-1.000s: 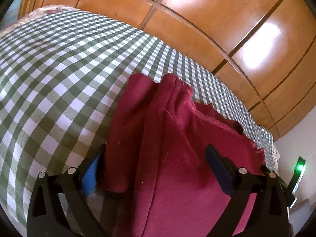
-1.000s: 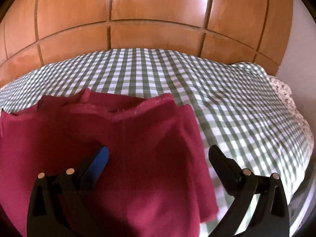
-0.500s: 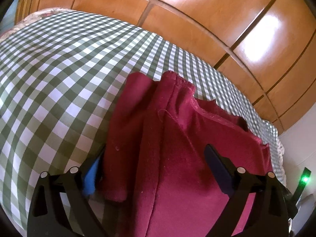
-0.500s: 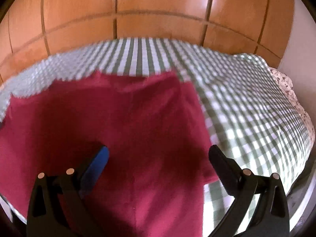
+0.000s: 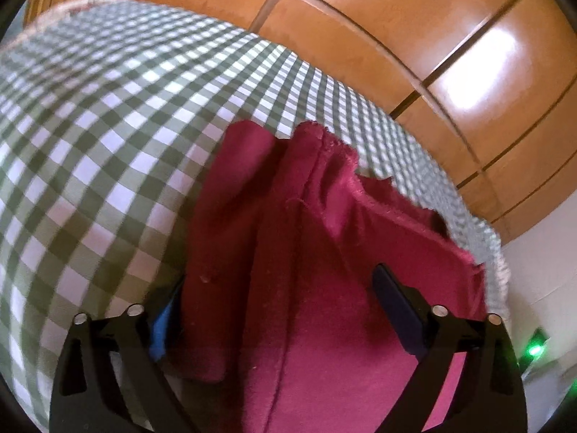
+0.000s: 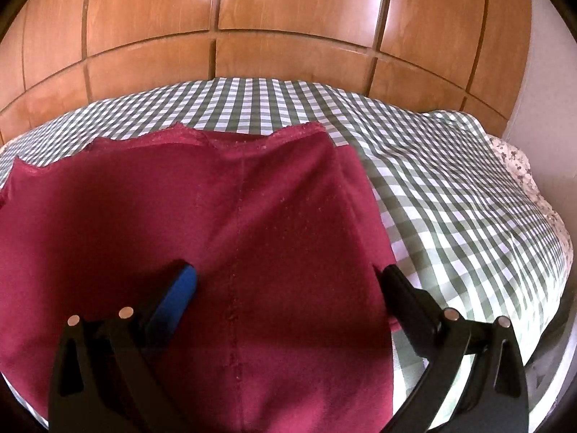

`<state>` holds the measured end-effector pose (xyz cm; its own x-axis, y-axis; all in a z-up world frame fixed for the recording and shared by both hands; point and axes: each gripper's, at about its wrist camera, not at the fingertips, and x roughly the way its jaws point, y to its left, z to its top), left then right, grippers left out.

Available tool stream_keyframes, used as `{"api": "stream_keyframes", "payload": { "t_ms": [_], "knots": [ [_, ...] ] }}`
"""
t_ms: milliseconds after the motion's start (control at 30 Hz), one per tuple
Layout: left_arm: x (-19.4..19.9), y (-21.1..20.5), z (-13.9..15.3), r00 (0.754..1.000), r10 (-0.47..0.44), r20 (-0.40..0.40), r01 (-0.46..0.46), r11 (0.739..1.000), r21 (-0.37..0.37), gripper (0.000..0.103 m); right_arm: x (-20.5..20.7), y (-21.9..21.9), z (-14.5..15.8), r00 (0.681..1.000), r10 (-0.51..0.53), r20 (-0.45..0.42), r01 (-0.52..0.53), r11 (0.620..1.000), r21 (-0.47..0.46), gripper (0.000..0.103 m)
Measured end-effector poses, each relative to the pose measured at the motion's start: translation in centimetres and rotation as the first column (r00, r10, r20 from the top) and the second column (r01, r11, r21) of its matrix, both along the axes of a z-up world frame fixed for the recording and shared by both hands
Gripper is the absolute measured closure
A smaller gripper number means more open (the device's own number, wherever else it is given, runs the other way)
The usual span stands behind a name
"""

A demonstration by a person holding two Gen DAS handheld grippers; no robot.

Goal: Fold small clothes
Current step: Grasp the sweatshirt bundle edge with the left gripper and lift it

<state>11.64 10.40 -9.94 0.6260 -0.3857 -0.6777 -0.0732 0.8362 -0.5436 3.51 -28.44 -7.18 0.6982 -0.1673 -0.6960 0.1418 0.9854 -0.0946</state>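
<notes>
A dark red garment (image 5: pixel 306 252) lies on a green-and-white checked bedcover (image 5: pixel 108 144). In the left wrist view its left edge is folded into upright ridges. My left gripper (image 5: pixel 277 299) is open, its fingers astride the garment's near left part. In the right wrist view the garment (image 6: pixel 216 216) lies flatter, with a seam down its middle. My right gripper (image 6: pixel 285 281) is open just above the garment's near right part, its right finger (image 6: pixel 400 288) at the cloth's right edge. Neither gripper holds the cloth.
A wooden panelled wardrobe (image 6: pixel 288 18) stands behind the bed. The checked bedcover (image 6: pixel 450 198) spreads to the right, with a floral sheet edge (image 6: pixel 519 166) at the far right. A green light (image 5: pixel 533 350) glows at the lower right in the left wrist view.
The right gripper has moved in over the garment, which now looks larger and flatter. The left gripper has shifted slightly; its view of the ridged cloth is much the same.
</notes>
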Motion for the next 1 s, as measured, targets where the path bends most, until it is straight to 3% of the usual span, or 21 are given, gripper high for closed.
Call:
{"api": "stream_keyframes", "payload": {
  "t_ms": [67, 167, 267, 400, 567, 667, 1000],
  "knots": [
    [0.1, 0.3, -0.1, 1.000, 0.006, -0.018, -0.007, 1.000, -0.027, 0.033, 0.0, -0.1, 0.0, 1.000, -0.001, 0.000, 0.001, 1.000, 0.007, 0.002],
    [-0.3, 1.1, -0.4, 0.999, 0.019, -0.032, -0.021, 0.998, -0.058, 0.049, 0.0, -0.1, 0.0, 1.000, -0.002, 0.002, 0.002, 1.000, 0.014, 0.002],
    [-0.5, 1.9, -0.7, 0.998, 0.021, -0.054, -0.028, 0.990, -0.136, 0.064, 0.0, -0.1, 0.0, 1.000, -0.003, 0.007, 0.002, 1.000, 0.017, 0.002],
    [-0.4, 1.4, -0.4, 0.998, 0.011, -0.062, -0.019, 0.990, -0.141, 0.064, 0.0, -0.2, -0.1, 1.000, -0.004, 0.009, 0.004, 1.000, 0.024, 0.002],
    [-0.5, 0.6, 0.5, 1.000, -0.008, -0.025, 0.005, 0.993, -0.118, 0.076, -0.1, -0.3, -0.1, 1.000, -0.004, 0.012, 0.003, 0.999, 0.037, 0.002],
    [-0.8, 0.6, 1.3, 1.000, 0.001, -0.003, -0.002, 0.994, -0.113, 0.078, -0.2, -0.3, -0.1, 1.000, -0.003, 0.016, 0.002, 0.999, 0.043, 0.002],
    [-1.7, -2.0, 7.4, 0.987, -0.038, 0.159, 0.058, 0.991, -0.121, 0.080, 0.2, -1.0, 0.1, 1.000, 0.028, -0.004, -0.028, 0.996, 0.084, 0.002]
  ]
}}
